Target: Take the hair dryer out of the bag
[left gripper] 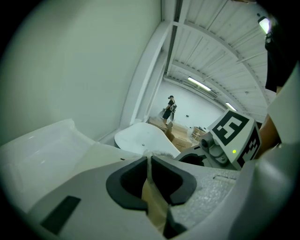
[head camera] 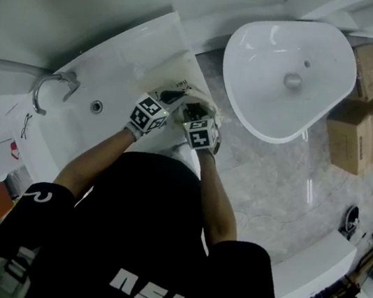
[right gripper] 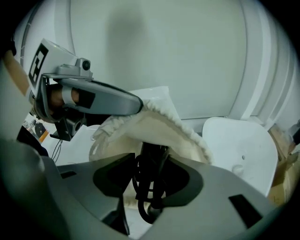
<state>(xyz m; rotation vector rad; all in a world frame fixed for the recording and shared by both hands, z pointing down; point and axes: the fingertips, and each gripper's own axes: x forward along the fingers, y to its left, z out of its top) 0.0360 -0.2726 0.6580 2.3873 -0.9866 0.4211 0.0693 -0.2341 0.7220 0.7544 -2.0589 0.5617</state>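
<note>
A cream drawstring bag (head camera: 207, 103) lies on the white ledge (head camera: 126, 64) in front of me. In the left gripper view, my left gripper (left gripper: 149, 161) is shut on a fold of the bag's cloth (left gripper: 153, 199) at its mouth. In the right gripper view, the bag (right gripper: 159, 124) gapes open, and the left gripper's grey finger (right gripper: 105, 99) holds its rim up. Out of the mouth comes the hair dryer's black coiled cord (right gripper: 149, 185). My right gripper (right gripper: 151, 161) is shut on that cord. The dryer's body is hidden inside the bag. In the head view both grippers, left (head camera: 168, 101) and right (head camera: 194, 113), meet at the bag.
A white tub with a chrome tap (head camera: 54, 84) and a drain (head camera: 97, 106) lies to the left. A large white oval basin (head camera: 254, 85) stands on the marble floor at the right, with cardboard boxes (head camera: 360, 133) beyond it. A person (left gripper: 169, 107) stands far off.
</note>
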